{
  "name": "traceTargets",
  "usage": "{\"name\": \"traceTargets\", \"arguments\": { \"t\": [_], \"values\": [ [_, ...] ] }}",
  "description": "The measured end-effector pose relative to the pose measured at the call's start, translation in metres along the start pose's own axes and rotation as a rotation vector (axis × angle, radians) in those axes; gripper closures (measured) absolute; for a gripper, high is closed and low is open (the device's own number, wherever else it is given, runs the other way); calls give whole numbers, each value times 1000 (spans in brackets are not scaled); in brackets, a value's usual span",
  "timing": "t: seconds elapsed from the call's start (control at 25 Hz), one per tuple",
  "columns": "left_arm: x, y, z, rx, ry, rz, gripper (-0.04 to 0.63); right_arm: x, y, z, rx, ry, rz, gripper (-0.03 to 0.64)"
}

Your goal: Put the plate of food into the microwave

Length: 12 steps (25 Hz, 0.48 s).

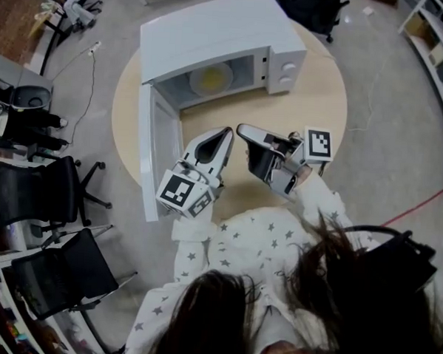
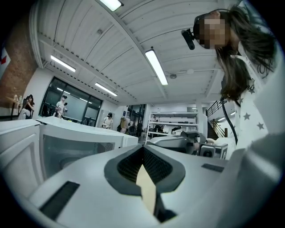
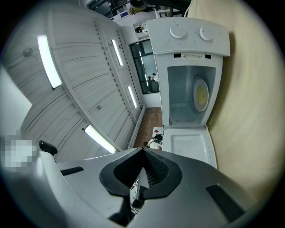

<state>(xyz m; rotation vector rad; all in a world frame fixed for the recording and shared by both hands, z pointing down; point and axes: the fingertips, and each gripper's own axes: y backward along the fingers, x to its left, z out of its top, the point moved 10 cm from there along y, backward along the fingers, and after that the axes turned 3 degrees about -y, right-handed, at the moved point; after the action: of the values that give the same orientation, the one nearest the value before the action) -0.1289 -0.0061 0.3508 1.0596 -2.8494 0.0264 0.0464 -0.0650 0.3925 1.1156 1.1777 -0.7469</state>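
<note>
- At frame left, the microwave door (image 1: pixel 153 150) stands swung open past the table (image 1: pixel 314 111) edge.
- Upper centre, the plate of food (image 1: pixel 210 79) sits inside the microwave (image 1: pixel 222 32).
- Below it, my left gripper (image 1: pixel 225 133) hovers over the table, fingers (image 2: pixel 126 167) pressed together with nothing between.
- Just right of it is my right gripper (image 1: pixel 242 129), fingers likewise closed and empty.

Open microwave (image 1: pixel 222 32) on round table (image 1: pixel 318 103)
</note>
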Motion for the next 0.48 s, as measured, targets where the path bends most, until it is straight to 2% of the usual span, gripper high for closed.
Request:
{"name": "traceTargets", "arguments": {
  "t": [0.48],
  "values": [
    [-3,13,19,-22,4,44,594,6,-2,-5,-12,-20,55,611]
  ]
}}
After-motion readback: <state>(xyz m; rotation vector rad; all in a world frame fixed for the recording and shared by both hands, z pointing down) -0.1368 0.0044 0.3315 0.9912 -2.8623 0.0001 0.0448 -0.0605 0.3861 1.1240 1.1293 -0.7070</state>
